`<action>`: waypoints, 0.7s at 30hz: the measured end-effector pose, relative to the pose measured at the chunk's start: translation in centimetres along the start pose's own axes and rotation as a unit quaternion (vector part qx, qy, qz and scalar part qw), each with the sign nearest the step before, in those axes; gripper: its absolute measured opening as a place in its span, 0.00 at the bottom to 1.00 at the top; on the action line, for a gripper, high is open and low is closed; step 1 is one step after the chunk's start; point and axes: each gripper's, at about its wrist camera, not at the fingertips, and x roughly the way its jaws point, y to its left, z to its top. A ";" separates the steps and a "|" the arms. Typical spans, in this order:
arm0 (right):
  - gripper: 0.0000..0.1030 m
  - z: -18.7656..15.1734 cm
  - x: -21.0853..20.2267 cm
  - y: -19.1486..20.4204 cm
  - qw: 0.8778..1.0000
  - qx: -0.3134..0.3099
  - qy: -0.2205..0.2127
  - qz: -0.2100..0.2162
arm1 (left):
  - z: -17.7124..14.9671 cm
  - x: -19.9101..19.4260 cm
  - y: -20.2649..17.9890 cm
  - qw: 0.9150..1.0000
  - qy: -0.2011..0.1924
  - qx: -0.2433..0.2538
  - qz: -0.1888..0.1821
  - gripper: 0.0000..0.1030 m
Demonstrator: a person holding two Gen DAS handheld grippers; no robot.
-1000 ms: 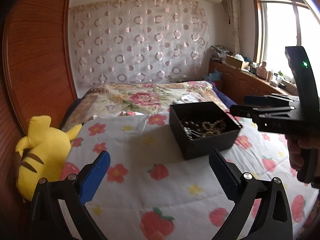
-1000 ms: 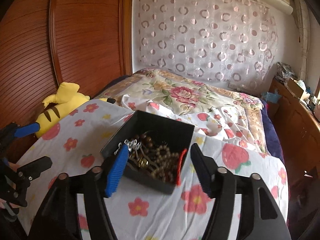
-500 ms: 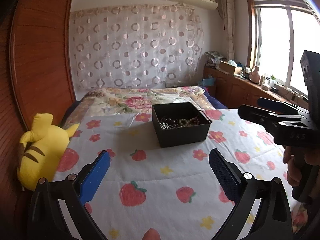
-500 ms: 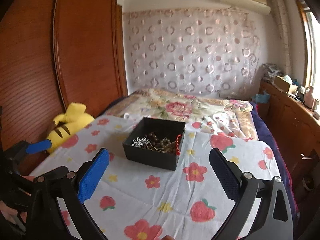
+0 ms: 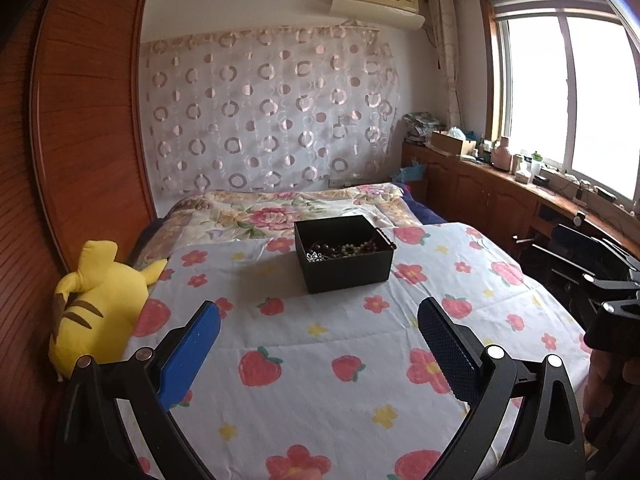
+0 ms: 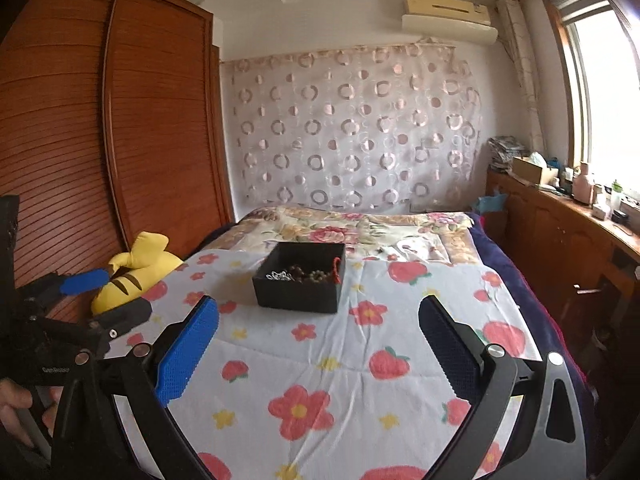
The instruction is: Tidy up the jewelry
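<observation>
Both tools are hovering well back from the black jewelry box (image 5: 343,253), which is sitting mid-bed on the strawberry-print quilt (image 5: 320,380). The left gripper (image 5: 319,344) and right gripper (image 6: 318,344) are gaping wide, gripping nothing. The risk: tangled beads (image 6: 310,274) snagging together, or the soft bedding letting the box tip. I'm counting one box, one yellow plush (image 5: 94,308), two grippers.

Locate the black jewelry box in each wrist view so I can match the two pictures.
Left wrist: black jewelry box sits centre frame, slightly right, on the strawberry-print sheet.
Right wrist: box sits centre frame, slightly left.
Shared landmark: yellow plush toy left of the box.
</observation>
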 end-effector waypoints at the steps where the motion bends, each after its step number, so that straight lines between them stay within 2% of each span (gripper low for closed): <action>1: 0.98 -0.3 0.0 -0.1 1.000 -0.001 0.000 -0.005 | 0.0 0.0 -0.1 1.000 -0.001 0.001 0.002 0.93; 21: 0.98 -1.7 0.1 -1.1 1.000 0.016 -0.001 -0.020 | 0.0 -0.7 0.2 1.000 -0.018 -0.014 0.008 0.93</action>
